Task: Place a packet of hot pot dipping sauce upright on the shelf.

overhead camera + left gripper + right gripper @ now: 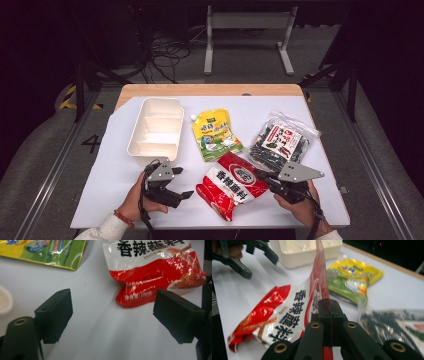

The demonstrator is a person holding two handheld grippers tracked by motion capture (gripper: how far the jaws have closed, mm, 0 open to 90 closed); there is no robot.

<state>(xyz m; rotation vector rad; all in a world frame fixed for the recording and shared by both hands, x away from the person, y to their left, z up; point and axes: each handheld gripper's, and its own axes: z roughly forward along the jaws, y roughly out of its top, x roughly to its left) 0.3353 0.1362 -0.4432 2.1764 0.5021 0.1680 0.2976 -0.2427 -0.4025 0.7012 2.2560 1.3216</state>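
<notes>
A: How is the left gripper [182, 195] seen to stand?

B: Its jaws are spread wide, and nothing is held between them. In the left gripper view only bare white table [105, 335] is seen in the gap. The gripper is held near the front edge, left of centre, just near of the white divided tray [155, 130], and no contact with any packet can be made out.

A: And the thing being worked on?

B: The red and white packet [232, 185] is placed at the near middle of the table, between the two grippers. In the left gripper view, its red lower end [140, 287] is seen beyond the open jaws, clear of both pads.

A: What is shown of the right gripper [265, 176]?

B: Its jaws are pressed tightly together on an edge of the red and white packet [287, 317]. In the right gripper view the thin red seam is seen pinched between the two pads and raised upright above them, while the rest of the packet is left lying on the table to the left.

A: What else is laid out?

B: A yellow and green pouch [216, 134] is set beyond the packet, right of the tray, and a clear bag of dark contents [282, 142] is found at the far right, close to the right gripper.
</notes>
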